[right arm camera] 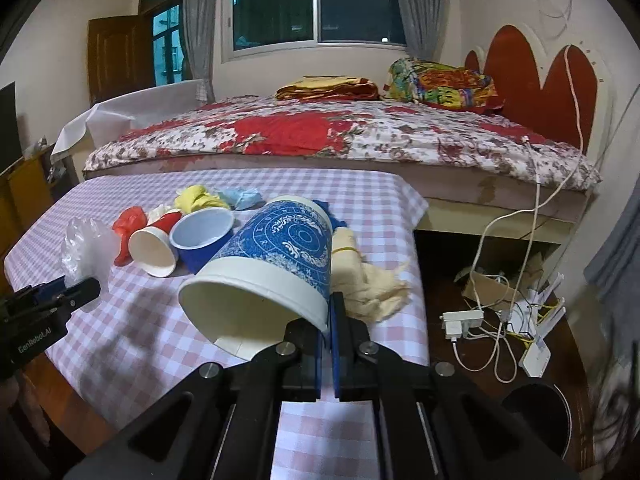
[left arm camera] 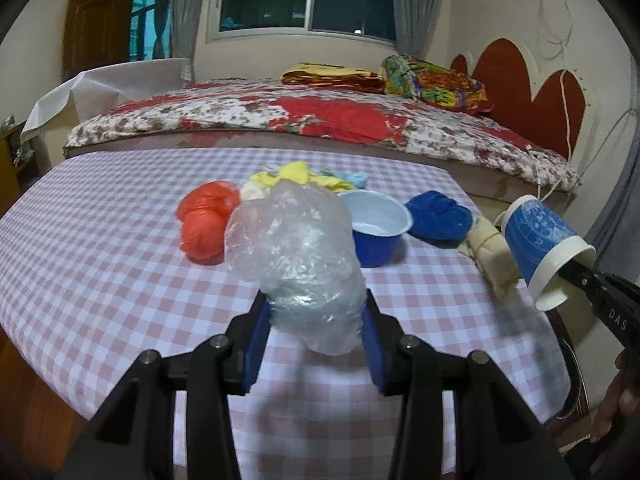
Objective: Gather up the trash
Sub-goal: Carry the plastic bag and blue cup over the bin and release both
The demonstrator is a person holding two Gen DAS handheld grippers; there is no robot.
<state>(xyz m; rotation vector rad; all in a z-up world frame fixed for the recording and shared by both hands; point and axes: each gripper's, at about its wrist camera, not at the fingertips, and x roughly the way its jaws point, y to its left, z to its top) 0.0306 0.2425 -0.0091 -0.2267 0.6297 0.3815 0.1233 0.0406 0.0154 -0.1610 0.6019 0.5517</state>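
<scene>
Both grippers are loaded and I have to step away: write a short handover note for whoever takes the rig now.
Left gripper: shut on a crumpled clear plastic bag, held above the table.
Right gripper: shut on the rim of a blue patterned paper cup, tilted, mouth toward the camera.
Done: both pieces picked up, neither binned yet.
Left on the table: red bag, blue bowl, white paper cup, yellow and pale blue wads, dark blue wad, cream cloth bundle.
A dark round container, possibly the bin, stands on the floor at lower right.
</scene>
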